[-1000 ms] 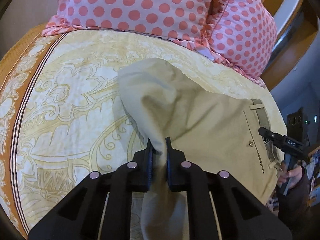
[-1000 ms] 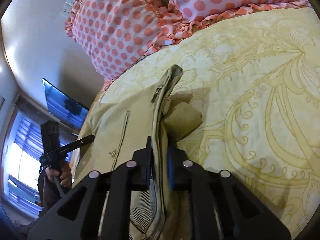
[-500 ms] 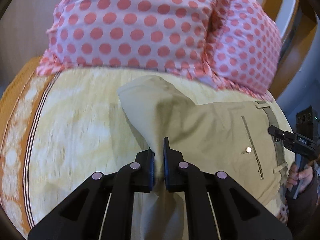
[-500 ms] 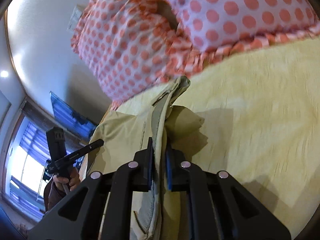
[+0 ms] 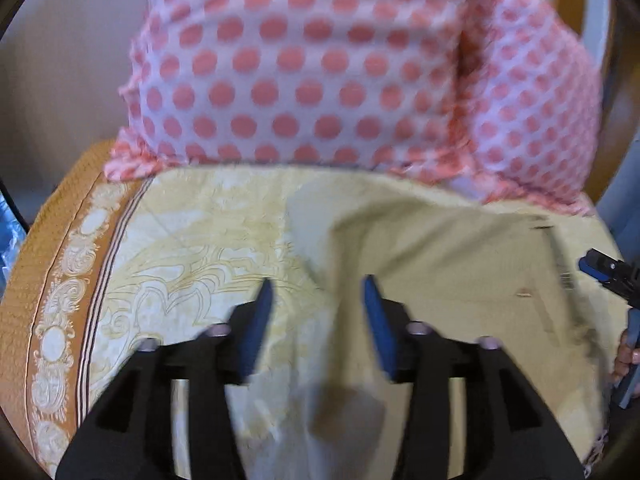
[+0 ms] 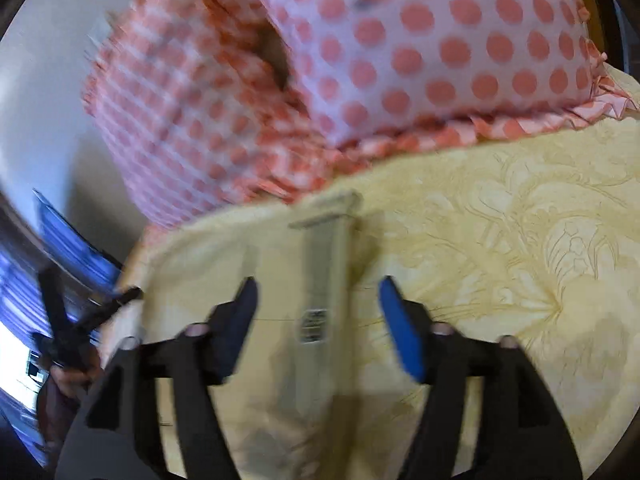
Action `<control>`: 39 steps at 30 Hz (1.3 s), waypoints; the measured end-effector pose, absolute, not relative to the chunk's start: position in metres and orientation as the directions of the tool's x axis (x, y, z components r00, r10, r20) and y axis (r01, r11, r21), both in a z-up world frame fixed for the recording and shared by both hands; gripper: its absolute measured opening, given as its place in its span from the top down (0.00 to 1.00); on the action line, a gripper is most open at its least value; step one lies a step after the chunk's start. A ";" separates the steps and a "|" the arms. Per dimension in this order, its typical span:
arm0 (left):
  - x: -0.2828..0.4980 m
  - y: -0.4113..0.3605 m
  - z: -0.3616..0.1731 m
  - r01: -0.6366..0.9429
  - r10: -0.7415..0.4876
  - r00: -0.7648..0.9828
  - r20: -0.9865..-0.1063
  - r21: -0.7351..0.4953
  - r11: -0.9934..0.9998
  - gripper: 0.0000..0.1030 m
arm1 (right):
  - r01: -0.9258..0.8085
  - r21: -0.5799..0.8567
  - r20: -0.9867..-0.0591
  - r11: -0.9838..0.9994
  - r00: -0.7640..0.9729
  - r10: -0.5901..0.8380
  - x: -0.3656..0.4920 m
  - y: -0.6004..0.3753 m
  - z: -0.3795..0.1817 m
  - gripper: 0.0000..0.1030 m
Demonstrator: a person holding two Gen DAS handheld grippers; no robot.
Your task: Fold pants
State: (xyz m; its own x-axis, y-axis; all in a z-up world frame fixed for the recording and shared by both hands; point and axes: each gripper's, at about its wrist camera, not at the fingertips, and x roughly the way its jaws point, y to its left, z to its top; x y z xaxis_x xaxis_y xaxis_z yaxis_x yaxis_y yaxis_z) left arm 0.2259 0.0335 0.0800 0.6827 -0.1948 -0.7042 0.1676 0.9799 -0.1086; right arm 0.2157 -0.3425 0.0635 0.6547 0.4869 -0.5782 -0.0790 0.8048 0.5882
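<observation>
Beige pants [image 5: 440,272] lie folded on the yellow patterned bedspread [image 5: 192,240], close to the pillows. My left gripper [image 5: 318,300] is open and empty, with the fold's left edge just ahead between its blue pads. In the right wrist view the pants [image 6: 208,280] show their waistband [image 6: 324,276], with a label, running straight ahead. My right gripper [image 6: 318,300] is open and empty over that waistband. The other gripper shows at the right edge of the left wrist view [image 5: 604,276] and at the left of the right wrist view [image 6: 100,308].
Two pink polka-dot pillows [image 5: 320,80] stand right behind the pants, also in the right wrist view [image 6: 360,72]. An orange border [image 5: 48,280] runs along the bedspread's left edge. A wooden headboard [image 5: 568,8] and a dark screen [image 6: 68,236] lie beyond the bed.
Both grippers carried the pants toward the pillows, then opened and let go. The cloth now lies flat on the bedspread.
</observation>
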 end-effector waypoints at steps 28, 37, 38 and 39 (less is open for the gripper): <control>0.042 -0.003 0.037 0.085 0.012 0.769 -0.639 0.120 0.989 0.04 | -0.047 0.196 -0.600 0.980 0.784 0.157 0.053 -0.220 0.043 0.02; 0.013 -0.005 0.012 0.055 0.033 0.780 -0.625 0.121 0.991 0.04 | -0.025 0.028 -0.595 0.999 0.803 0.037 0.024 -0.178 0.015 0.02; 0.012 -0.003 0.011 0.054 0.029 0.783 -0.621 0.115 0.992 0.03 | -0.022 0.020 -0.597 1.000 0.802 0.030 0.024 -0.176 0.013 0.02; 0.013 -0.002 0.011 0.053 0.026 0.783 -0.622 0.110 0.993 0.02 | -0.018 0.018 -0.600 1.000 0.800 0.025 0.024 -0.175 0.011 0.02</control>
